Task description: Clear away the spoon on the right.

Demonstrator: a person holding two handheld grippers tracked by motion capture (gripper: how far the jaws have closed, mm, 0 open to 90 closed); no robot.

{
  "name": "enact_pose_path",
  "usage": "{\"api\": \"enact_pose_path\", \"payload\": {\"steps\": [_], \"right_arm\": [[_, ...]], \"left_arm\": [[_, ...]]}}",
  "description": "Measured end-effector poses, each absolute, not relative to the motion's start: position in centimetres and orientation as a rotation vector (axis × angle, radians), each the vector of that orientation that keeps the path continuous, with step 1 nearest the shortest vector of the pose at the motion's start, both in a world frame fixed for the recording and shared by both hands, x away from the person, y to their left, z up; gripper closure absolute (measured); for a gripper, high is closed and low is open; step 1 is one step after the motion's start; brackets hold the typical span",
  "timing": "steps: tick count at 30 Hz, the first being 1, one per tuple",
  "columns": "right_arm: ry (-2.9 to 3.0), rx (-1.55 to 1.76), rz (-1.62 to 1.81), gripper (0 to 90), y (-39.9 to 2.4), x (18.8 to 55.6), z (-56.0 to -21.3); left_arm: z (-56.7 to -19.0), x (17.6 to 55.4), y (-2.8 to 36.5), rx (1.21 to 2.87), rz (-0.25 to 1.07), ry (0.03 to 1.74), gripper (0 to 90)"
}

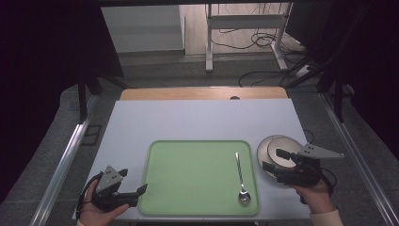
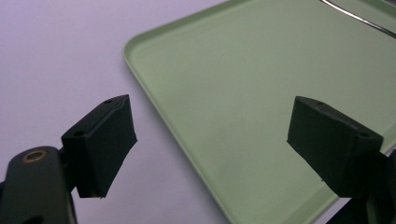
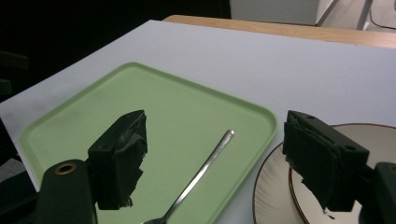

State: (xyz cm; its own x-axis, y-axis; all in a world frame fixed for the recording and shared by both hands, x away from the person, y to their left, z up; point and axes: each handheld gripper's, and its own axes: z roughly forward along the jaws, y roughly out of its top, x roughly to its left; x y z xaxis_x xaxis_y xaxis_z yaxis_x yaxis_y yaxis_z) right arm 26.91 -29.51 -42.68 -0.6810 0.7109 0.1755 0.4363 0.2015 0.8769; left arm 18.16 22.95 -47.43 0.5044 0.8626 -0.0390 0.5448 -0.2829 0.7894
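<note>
Shiny metal spoon (image 1: 240, 175) lies on the green tray (image 1: 188, 179), handle pointing away. The right gripper (image 1: 275, 160) is nearer, jaws wide open and empty over the plates (image 1: 267, 149), maybe touching. The left gripper (image 1: 132, 184) gapes empty too.

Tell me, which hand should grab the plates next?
Probably the right. The right gripper hangs open at the near edge of the plates, which are stacked right of the tray. The left gripper sits across the tray, far from them.
</note>
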Motion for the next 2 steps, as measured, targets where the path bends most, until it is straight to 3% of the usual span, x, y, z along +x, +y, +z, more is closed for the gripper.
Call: {"api": "enact_pose_path", "payload": {"steps": [2], "right_arm": [[2.220,1.089,1.485,21.8,-29.43,27.13,-42.75]], "left_arm": [[-47.51,18.16,22.98,1.969,0.520,1.165,14.6]]}}
